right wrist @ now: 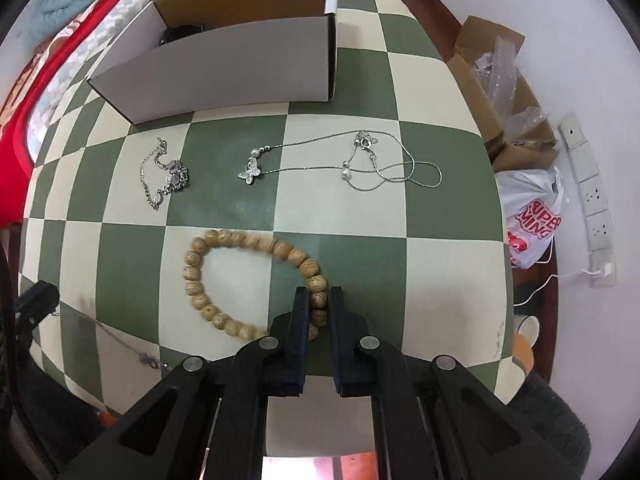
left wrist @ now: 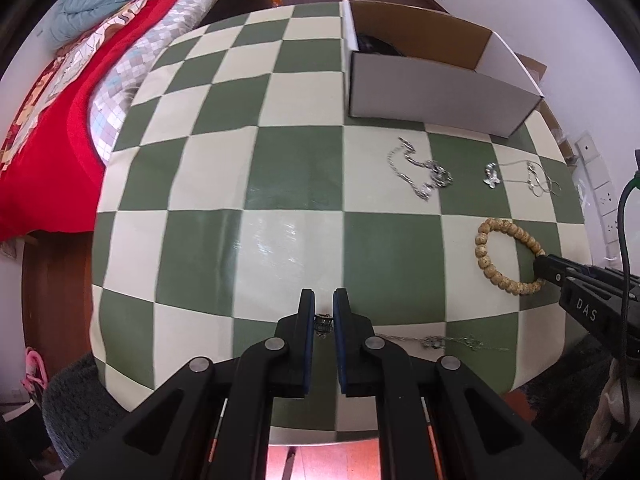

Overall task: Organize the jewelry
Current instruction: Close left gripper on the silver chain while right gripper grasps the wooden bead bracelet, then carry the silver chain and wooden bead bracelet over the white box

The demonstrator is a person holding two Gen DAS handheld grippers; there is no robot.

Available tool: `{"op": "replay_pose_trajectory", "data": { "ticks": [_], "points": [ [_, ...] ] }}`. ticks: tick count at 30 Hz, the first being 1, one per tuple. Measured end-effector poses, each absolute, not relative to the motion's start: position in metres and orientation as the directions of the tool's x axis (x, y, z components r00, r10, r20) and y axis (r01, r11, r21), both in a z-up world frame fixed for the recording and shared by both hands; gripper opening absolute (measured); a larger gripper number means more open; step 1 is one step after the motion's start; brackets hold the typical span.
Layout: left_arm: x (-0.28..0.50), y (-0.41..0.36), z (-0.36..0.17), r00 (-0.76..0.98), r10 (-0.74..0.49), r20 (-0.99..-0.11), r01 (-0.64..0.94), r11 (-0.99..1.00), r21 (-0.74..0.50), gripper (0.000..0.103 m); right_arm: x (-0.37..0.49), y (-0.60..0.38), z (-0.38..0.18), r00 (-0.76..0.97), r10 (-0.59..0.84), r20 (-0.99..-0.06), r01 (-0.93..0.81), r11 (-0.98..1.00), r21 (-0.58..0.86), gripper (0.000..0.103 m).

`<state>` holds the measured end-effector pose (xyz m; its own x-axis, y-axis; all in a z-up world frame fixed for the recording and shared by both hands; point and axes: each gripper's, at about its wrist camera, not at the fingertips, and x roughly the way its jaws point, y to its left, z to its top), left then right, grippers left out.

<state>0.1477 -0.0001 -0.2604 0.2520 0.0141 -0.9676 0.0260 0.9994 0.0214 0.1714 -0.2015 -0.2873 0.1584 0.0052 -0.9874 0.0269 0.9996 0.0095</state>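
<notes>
Right gripper (right wrist: pixel 319 294): we have the jaws pinching the wooden bead bracelet (right wrist: pixel 208 276) at the loop's 4 o'clock side, two or three beads caught between the pads. Rest of the loop lies flat on the checkered worktop (right wrist: pixel 440 280), spreading toward 10 o'clock from the jaws.

Left gripper (left wrist: pixel 323 300): jaws nearly together, pinching a small metal piece of a thin silver chain (left wrist: pixel 448 342); the chain trails off along the worktop toward 3 o'clock. In the right wrist view the same chain (right wrist: pixel 120 340) runs from the left gripper (right wrist: pixel 38 300) at 9 o'clock down toward 7.

Loose pieces on the worktop, beyond the bracelet toward 12 o'clock: a chunky silver bracelet (right wrist: pixel 166 176) at 11 o'clock, and a butterfly necklace (right wrist: pixel 250 172) with its fine chain looping toward 1 o'clock. They lie apart, neither touching the bead loop.

Open white cardboard box (right wrist: pixel 224 64) sits behind them at 12 o'clock, something dark inside; we can't tell what.
</notes>
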Motion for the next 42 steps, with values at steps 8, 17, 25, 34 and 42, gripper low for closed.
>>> {"op": "replay_pose_trajectory", "data": {
  "ticks": [8,17,25,34,42],
  "points": [
    [0.143,-0.016,-0.268,0.235,-0.003,-0.972,0.056,0.998,0.01,0.006,0.151,-0.225,-0.286,0.122,-0.013,-0.992,0.119,0.993,0.002,0.01],
    [0.142,-0.012,-0.266,0.237,0.0,-0.971,0.046,0.999,0.011,0.006,0.151,-0.211,-0.288,0.107,-0.034,-0.994,0.085,0.996,-0.025,0.045],
    [0.142,-0.011,-0.25,0.261,-0.006,-0.965,0.048,0.999,0.007,0.006,0.151,-0.197,-0.286,0.137,-0.035,-0.99,0.056,0.998,-0.028,0.01],
    [0.151,-0.016,-0.196,0.335,-0.064,-0.94,0.062,0.997,-0.046,0.006,0.142,-0.199,-0.244,0.235,0.034,-0.971,0.073,0.996,0.053,0.009],
    [0.177,-0.021,-0.13,0.416,-0.134,-0.899,0.087,0.99,-0.108,0.006,0.16,-0.21,-0.17,0.353,0.1,-0.93,0.049,0.991,0.125,0.009]
  ]
}}
